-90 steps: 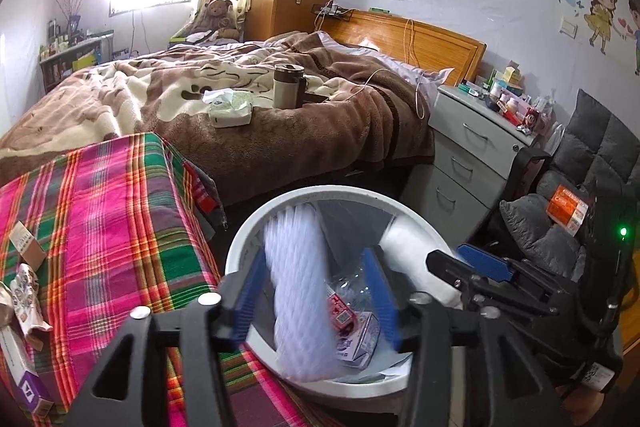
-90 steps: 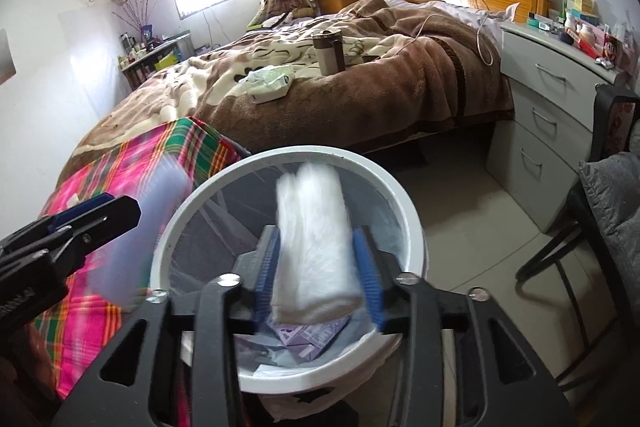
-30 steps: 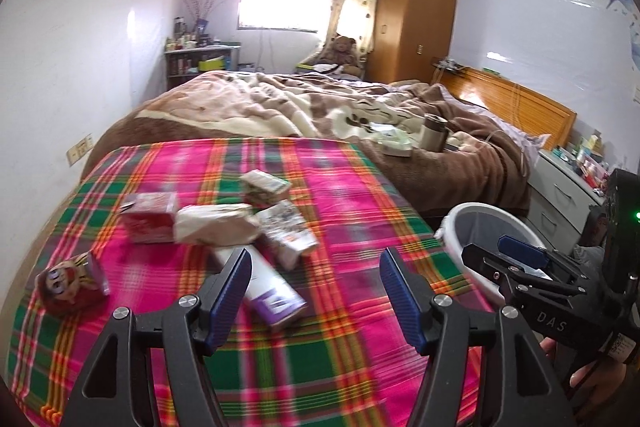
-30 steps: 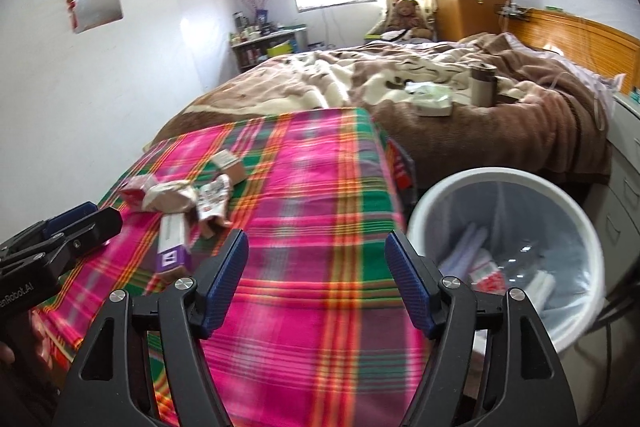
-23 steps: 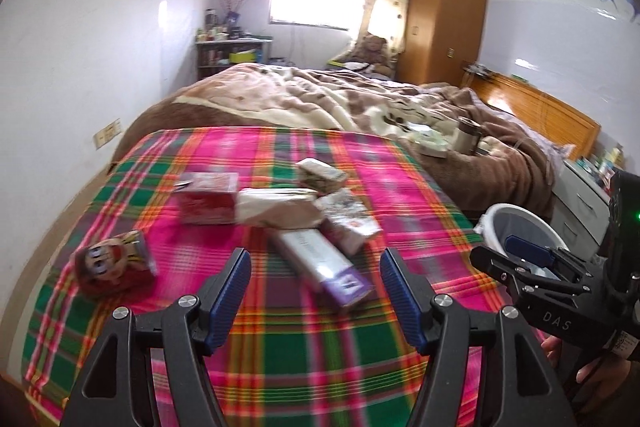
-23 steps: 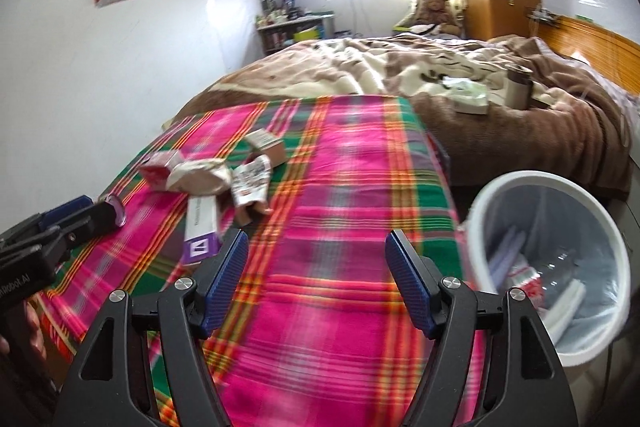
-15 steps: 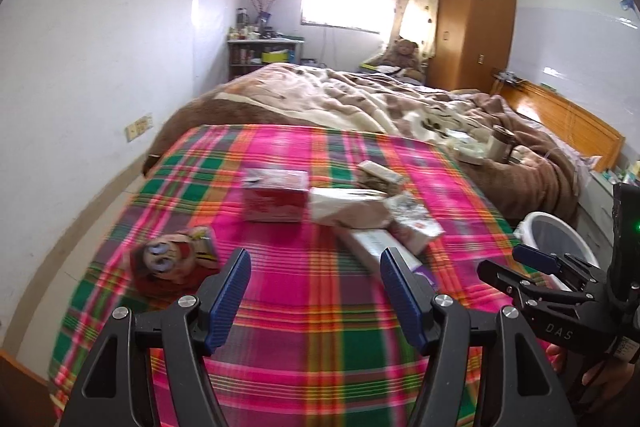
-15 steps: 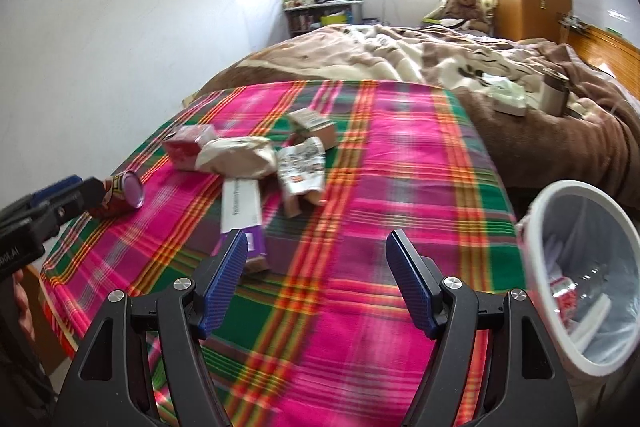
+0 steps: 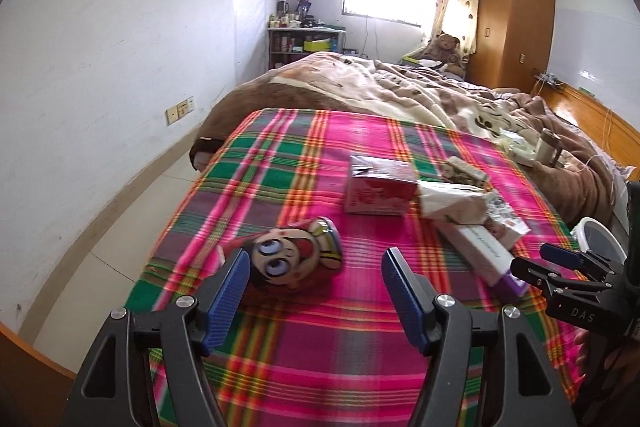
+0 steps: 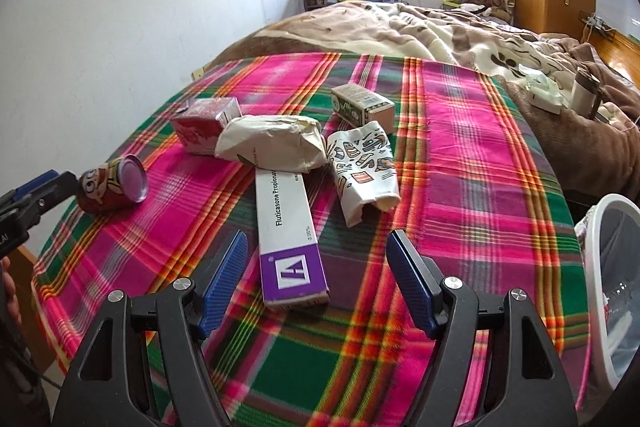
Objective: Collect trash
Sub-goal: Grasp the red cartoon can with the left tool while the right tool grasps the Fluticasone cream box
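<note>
Some trash lies in the bin (image 10: 596,227), six items remain on the tabletop (image 10: 460,155); left tongs (image 9: 316,283) and right tongs (image 10: 316,267) gape, empty.

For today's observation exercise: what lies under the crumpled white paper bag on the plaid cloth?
The far end of the long white-and-purple box runs under the crumpled white paper bag. The plaid cloth lies beneath both. How far the box reaches under the bag is covered.
</note>
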Demonstrator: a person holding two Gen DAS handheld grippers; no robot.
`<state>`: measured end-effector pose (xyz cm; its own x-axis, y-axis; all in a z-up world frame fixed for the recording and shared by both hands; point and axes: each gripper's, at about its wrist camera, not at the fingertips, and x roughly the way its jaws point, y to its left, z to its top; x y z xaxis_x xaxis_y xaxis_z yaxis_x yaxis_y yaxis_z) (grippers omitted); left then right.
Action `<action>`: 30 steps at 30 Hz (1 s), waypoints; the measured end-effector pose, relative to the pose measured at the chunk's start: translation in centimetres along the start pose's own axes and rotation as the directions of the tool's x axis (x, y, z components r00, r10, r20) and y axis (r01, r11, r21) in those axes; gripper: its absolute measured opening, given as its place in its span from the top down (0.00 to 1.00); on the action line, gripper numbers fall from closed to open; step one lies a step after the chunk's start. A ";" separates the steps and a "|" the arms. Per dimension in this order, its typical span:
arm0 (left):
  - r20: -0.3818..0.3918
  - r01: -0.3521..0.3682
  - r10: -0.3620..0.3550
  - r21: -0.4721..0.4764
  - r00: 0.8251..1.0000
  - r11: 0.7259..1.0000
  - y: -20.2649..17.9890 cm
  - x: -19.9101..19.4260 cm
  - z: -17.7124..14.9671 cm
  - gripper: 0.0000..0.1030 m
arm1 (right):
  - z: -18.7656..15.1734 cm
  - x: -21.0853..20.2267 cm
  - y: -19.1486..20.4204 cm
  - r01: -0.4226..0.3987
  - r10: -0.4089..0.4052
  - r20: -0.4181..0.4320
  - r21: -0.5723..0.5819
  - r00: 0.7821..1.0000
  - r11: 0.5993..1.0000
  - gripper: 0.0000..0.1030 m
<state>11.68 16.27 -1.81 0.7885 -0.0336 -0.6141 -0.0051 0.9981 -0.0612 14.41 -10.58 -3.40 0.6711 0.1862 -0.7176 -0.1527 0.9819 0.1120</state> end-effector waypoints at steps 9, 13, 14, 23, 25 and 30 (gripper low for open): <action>-0.043 -0.011 0.012 0.025 0.999 1.000 2.7 2.8 1.1 0.34 | 0.6 2.0 0.9 0.002 -0.003 -0.065 -0.014 0.998 1.000 0.29; -0.064 0.008 -0.005 0.041 0.998 0.999 3.2 3.9 1.3 0.34 | 0.8 2.3 1.0 0.002 -0.003 -0.071 -0.008 0.997 1.000 0.29; -0.083 0.020 -0.016 0.048 0.996 0.999 3.2 4.4 1.4 0.34 | 0.8 2.5 1.1 0.000 0.000 -0.076 -0.009 0.997 1.000 0.29; -0.154 0.082 -0.067 0.093 0.986 0.992 2.1 6.2 1.1 0.33 | 1.0 3.1 0.6 -0.024 0.025 -0.105 0.009 0.994 1.000 0.29; -0.168 0.100 -0.083 0.100 0.982 0.990 1.6 6.2 0.8 0.33 | 1.0 3.0 0.5 -0.034 0.036 -0.106 0.015 0.994 0.999 0.30; -0.187 0.130 -0.103 0.140 0.977 0.982 -0.1 6.2 0.4 0.33 | 0.9 3.1 0.8 -0.044 0.044 -0.114 0.004 0.992 0.999 0.50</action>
<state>16.83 15.94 -5.24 0.6562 -0.1452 -0.7405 0.1835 0.9826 -0.0300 17.06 -9.20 -4.95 0.5764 0.2242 -0.7858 -0.1790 0.9729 0.1462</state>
